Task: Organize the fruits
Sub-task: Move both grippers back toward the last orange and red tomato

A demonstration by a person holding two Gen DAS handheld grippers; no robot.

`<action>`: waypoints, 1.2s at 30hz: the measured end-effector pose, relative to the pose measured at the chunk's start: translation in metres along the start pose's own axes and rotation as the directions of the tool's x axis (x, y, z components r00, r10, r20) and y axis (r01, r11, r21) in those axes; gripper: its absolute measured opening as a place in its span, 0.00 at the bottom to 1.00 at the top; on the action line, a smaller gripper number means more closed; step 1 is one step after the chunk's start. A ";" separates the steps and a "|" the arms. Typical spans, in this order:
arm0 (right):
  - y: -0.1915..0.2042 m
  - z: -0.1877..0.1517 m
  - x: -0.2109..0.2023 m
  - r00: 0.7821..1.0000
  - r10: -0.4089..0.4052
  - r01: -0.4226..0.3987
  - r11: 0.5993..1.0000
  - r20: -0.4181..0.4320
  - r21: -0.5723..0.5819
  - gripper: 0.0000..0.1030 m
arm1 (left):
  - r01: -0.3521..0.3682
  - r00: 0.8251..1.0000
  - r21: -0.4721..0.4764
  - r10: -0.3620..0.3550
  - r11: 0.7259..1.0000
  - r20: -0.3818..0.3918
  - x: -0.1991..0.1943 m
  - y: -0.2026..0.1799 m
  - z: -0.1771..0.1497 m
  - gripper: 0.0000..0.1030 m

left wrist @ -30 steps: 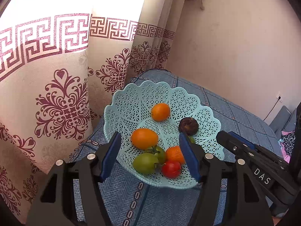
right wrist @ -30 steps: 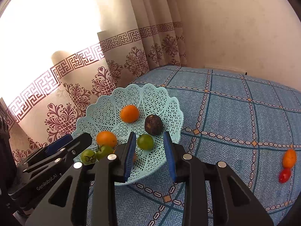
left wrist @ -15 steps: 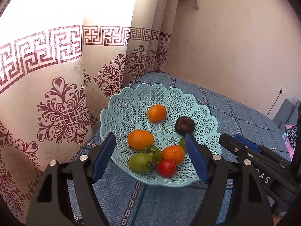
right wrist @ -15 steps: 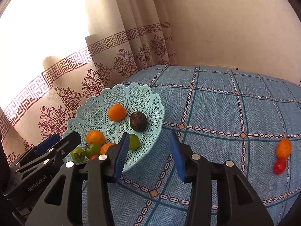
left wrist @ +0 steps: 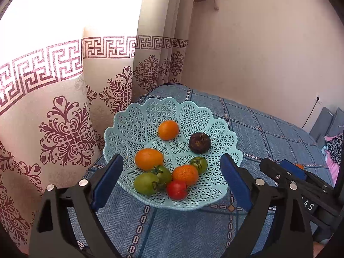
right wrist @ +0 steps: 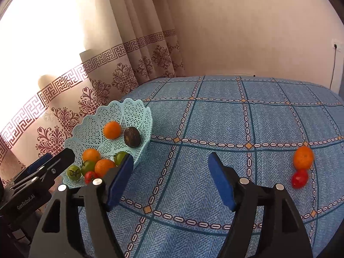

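A pale blue lattice basket [left wrist: 193,116] [right wrist: 133,116] sits at the table's left end by the curtain. Inside lie several fruits: oranges [left wrist: 168,130], green tomatoes [left wrist: 146,183], a red tomato [left wrist: 176,190] and a dark brown fruit [left wrist: 200,143] [right wrist: 131,137]. My left gripper [left wrist: 172,183] hangs open just before the basket's near rim, holding nothing. My right gripper [right wrist: 169,179] is open wide over bare cloth to the right of the basket, also holding nothing. An orange [right wrist: 303,157] and a red tomato [right wrist: 299,178] lie loose together at the right.
A blue checked cloth [right wrist: 215,120] covers the table. A patterned curtain [left wrist: 64,107] hangs close behind the basket on the left, and a plain wall [right wrist: 247,32] stands at the back. A cable [right wrist: 333,64] runs down the wall at the right.
Both grippers pulled back from the basket. The right one swung right and opened wide, leaving a green tomato in the basket. The left one also opened wider.
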State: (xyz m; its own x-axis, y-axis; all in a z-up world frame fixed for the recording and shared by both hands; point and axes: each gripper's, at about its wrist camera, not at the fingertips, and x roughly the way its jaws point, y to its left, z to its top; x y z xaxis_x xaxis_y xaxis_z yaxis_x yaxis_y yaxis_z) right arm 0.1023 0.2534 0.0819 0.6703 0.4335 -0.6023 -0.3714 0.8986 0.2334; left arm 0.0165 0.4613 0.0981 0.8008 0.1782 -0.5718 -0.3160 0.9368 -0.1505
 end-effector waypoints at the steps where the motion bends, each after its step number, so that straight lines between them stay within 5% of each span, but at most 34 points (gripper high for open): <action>1: -0.003 0.000 -0.002 1.000 -0.008 0.008 1.000 0.002 0.003 0.70 | 0.004 1.000 0.004 -0.004 1.000 -0.003 0.000 -0.002 0.000 0.93; 14: -0.047 -0.011 -0.021 0.999 -0.054 0.054 0.997 0.003 0.061 0.70 | 0.018 1.000 0.083 -0.017 0.996 -0.012 -0.008 -0.037 -0.003 0.95; 20: -0.071 -0.014 -0.036 0.996 -0.084 0.082 0.993 0.023 0.079 0.78 | 0.031 0.999 0.126 -0.029 0.992 -0.012 -0.011 -0.057 -0.005 0.95; 36: -0.171 -0.029 -0.073 0.975 -0.218 0.206 0.956 0.035 0.210 0.78 | 0.100 0.994 0.227 -0.088 0.969 -0.063 -0.007 -0.124 -0.019 0.95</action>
State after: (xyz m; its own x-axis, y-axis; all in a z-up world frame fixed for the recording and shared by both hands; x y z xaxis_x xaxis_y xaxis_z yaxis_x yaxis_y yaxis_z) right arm 0.0984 0.0661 0.0634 0.7574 0.2289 -0.6115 -0.0817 0.9624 0.2590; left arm 0.0407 0.3386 0.1056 0.7922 0.0758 -0.6056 -0.1103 0.9937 -0.0200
